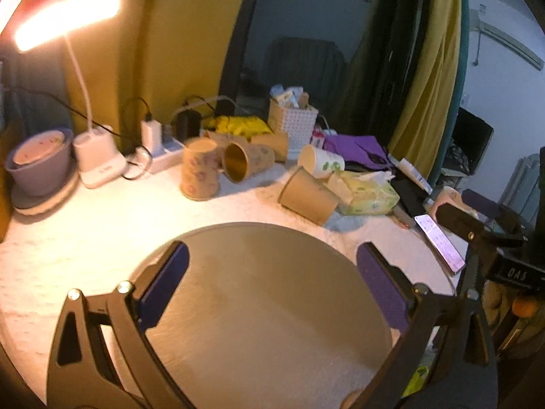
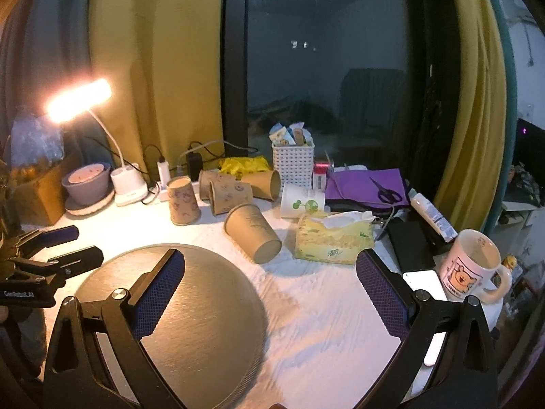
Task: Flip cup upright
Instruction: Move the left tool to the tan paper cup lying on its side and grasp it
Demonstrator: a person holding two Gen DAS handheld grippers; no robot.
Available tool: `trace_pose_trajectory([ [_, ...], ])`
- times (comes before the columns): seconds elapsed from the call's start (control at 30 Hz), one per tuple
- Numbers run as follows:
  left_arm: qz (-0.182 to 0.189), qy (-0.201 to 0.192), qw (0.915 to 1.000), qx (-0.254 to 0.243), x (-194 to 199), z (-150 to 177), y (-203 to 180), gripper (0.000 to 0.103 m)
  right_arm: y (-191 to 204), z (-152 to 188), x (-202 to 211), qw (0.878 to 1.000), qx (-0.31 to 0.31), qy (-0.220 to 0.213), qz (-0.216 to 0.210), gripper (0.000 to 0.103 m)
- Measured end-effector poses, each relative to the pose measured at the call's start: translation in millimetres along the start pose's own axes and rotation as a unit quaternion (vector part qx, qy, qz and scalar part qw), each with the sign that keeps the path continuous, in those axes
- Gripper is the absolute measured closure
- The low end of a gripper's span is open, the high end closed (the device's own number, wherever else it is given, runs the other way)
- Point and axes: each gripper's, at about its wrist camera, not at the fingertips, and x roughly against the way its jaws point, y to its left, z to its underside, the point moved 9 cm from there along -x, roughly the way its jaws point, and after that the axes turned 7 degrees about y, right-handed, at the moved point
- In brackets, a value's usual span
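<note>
Several paper cups lie or stand at the back of the white-clothed table. A plain brown cup (image 2: 252, 236) lies on its side nearest, also in the left wrist view (image 1: 308, 196). A patterned cup (image 2: 183, 201) stands upside down, seen from the left wrist too (image 1: 199, 173). A white cup with green print (image 2: 301, 201) lies on its side. My left gripper (image 1: 272, 266) is open and empty above a round metal tray (image 1: 265, 306). My right gripper (image 2: 270, 269) is open and empty, well short of the cups. The left gripper's fingers (image 2: 73, 260) show at the left edge of the right wrist view.
A tissue box (image 2: 332, 238), a phone (image 2: 424, 283), a cartoon mug (image 2: 471, 266), a white basket (image 2: 293, 163), a purple folder with scissors (image 2: 368, 185), a lit desk lamp (image 2: 127, 184), a power strip and a bowl (image 2: 87, 182) surround the cups.
</note>
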Motion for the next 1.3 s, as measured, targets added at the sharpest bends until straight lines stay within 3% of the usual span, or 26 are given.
trace_pose_trajectory([
  [0.2,0.013,0.039,0.9989,0.023,-51.0,-12.3,-18.7,0.003,-20.9,-8.6,-40.4,0.999,0.011,0.032,-0.013,0.000],
  [0.43,0.020,0.072,0.9957,0.055,-106.2,-34.3,-30.7,0.003,-45.9,-23.0,-80.1,0.999,0.006,0.039,-0.022,0.000],
  [0.8,0.032,0.118,0.9859,0.114,-172.5,-47.4,-38.5,0.003,-82.3,-31.9,-131.2,0.998,-0.008,0.061,-0.021,0.000],
  [1.13,0.074,0.170,0.9664,0.179,-220.7,-49.6,-41.6,0.004,-102.0,-35.9,-153.0,0.997,-0.029,0.063,-0.022,0.000],
  [1.17,0.077,0.173,0.9657,0.177,-223.9,-49.3,-42.5,0.005,-103.1,-35.6,-153.2,0.997,-0.032,0.063,-0.021,0.000],
  [1.23,0.079,0.184,0.9642,0.173,-229.7,-46.9,-43.9,0.024,-106.7,-35.1,-153.8,0.997,-0.042,0.064,-0.017,0.000],
  [1.3,0.079,0.181,0.9662,0.166,-231.0,-48.6,-44.2,0.029,-108.2,-33.7,-153.7,0.997,-0.047,0.065,-0.015,0.000],
])
